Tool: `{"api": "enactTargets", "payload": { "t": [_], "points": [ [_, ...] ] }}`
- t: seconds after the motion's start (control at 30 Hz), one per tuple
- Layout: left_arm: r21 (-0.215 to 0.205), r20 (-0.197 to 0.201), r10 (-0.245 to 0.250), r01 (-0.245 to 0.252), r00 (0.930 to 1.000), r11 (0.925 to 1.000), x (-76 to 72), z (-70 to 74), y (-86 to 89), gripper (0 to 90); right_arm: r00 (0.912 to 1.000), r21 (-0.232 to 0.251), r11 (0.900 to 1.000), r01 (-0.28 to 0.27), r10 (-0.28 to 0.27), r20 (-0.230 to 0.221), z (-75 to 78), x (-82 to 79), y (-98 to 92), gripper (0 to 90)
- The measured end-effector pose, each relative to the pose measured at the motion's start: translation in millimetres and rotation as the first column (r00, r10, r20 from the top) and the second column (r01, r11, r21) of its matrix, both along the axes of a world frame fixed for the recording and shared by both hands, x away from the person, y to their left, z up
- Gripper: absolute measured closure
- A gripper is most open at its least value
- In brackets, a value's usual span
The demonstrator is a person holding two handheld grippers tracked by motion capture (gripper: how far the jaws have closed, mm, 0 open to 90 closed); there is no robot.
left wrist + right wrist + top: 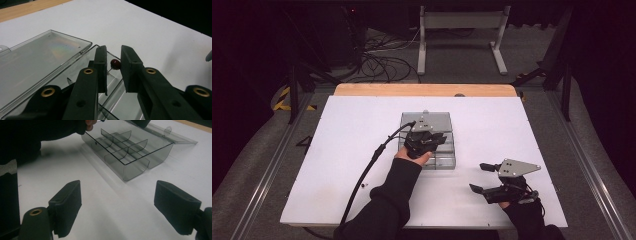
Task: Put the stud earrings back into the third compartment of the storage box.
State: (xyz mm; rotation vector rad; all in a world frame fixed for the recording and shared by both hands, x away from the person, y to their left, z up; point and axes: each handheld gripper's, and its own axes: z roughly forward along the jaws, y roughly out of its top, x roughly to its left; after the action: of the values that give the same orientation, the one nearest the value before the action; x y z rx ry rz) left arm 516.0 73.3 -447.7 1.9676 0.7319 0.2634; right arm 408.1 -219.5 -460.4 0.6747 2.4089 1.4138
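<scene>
A clear grey plastic compartment box [443, 161] lies open in the middle of the white table, its lid [45, 60] folded flat on the far side. My left gripper [441, 138] hangs over the box's compartments. In the left gripper view its jaws [113, 58] stand nearly together, with a small dark red bead [115, 64] pinched between the tips. My right gripper [477, 176] rests near the table's front right, apart from the box, with its jaws wide open [117, 202] and nothing between them. Curved dividers split the box [136, 171] into several compartments.
The white tabletop [352, 130] has a wooden strip [422, 90] along its far edge. The left gripper's black cable [367, 170] trails across the table's left front. A tiny dark speck [364, 185] lies beside it. Cables and a metal stand [462, 30] are on the floor beyond.
</scene>
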Motion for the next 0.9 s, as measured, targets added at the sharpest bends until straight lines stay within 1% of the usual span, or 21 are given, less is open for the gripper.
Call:
{"api": "enactTargets", "payload": {
  "t": [0.07,0.1,0.13,0.17,0.2,0.4,0.5,0.53,0.6,0.63,0.67,0.77,0.8,0.83,0.87,0.9],
  "points": [
    [0.003,-0.007,0.002,-0.002,1.0,1.0,0.4,-0.1,0.3,76.0,1.0,0.001,1.0,0.0,0.0,0.0,0.1,-0.1,0.0,22.4],
    [0.004,-0.015,0.016,-0.016,0.9998,0.9999,0.2,-0.3,-0.1,76.1,1.0,0.0,1.0,0.0,0.0,0.0,0.0,-0.1,0.0,22.4],
    [0.004,-0.015,0.016,-0.016,0.9998,0.9999,0.2,-0.3,-0.1,76.0,1.0,0.001,1.0,-0.001,0.001,-0.001,-0.1,0.0,0.1,22.4],
    [0.02,-0.019,0.022,-0.022,0.9996,0.9996,1.3,-0.7,-0.5,76.0,1.0,0.001,1.0,-0.001,0.001,0.0,-0.1,0.0,0.2,22.4],
    [0.024,-0.024,0.031,-0.03,0.9992,0.9992,1.3,-0.8,-1.0,76.0,1.0,0.0,1.0,-0.001,0.001,-0.001,-0.2,0.1,0.2,22.4],
    [0.045,-0.035,0.047,-0.045,0.9983,0.998,3.0,-0.9,-2.8,76.0,1.0,0.0,1.0,0.0,0.0,-0.002,-0.2,0.1,0.0,22.4],
    [0.04,-0.045,0.057,-0.055,0.9974,0.9977,3.5,-1.2,-3.1,75.6,1.0,0.0,1.0,-0.001,0.001,-0.002,-0.3,0.1,0.0,22.5],
    [0.045,-0.045,0.062,-0.06,0.9971,0.9972,3.6,-1.1,-3.3,75.3,1.0,0.0,1.0,-0.001,0.001,-0.002,-0.3,0.1,0.0,22.6],
    [0.046,-0.044,0.067,-0.065,0.9968,0.9968,3.8,-1.2,-3.8,71.6,1.0,-0.001,1.0,-0.002,0.002,-0.002,-0.3,0.1,0.1,22.7],
    [0.039,-0.046,0.071,-0.069,0.9964,0.9968,3.7,-1.2,-3.9,69.1,1.0,-0.001,1.0,-0.002,0.002,-0.002,-0.4,0.1,0.2,22.7],
    [0.039,-0.036,0.071,-0.07,0.9968,0.9968,4.1,-0.7,-3.5,67.4,1.0,-0.003,1.0,-0.002,0.002,-0.002,-0.4,0.1,0.3,22.7],
    [0.031,-0.034,0.071,-0.07,0.9969,0.9971,3.1,0.2,-3.2,64.0,1.0,-0.004,1.0,-0.003,0.003,-0.001,-0.6,0.1,0.5,22.8],
    [0.035,-0.015,0.068,-0.067,0.9976,0.9971,1.9,1.6,-2.5,63.1,1.0,-0.004,1.0,-0.003,0.003,-0.001,-0.5,0.1,0.5,22.8],
    [0.035,-0.015,0.068,-0.067,0.9976,0.9971,1.9,1.6,-2.5,62.1,1.0,-0.004,1.0,-0.003,0.003,-0.001,-0.5,0.1,0.5,22.8],
    [0.043,0.003,0.065,-0.065,0.9979,0.9969,1.3,3.0,-1.5,60.8,1.0,-0.004,1.0,-0.003,0.003,-0.001,-0.4,0.0,0.4,22.8],
    [0.039,0.005,0.067,-0.067,0.9978,0.997,-0.2,4.5,-1.1,59.5,1.0,-0.003,1.0,-0.003,0.002,-0.001,-0.4,0.1,0.3,22.8]
  ]
}}
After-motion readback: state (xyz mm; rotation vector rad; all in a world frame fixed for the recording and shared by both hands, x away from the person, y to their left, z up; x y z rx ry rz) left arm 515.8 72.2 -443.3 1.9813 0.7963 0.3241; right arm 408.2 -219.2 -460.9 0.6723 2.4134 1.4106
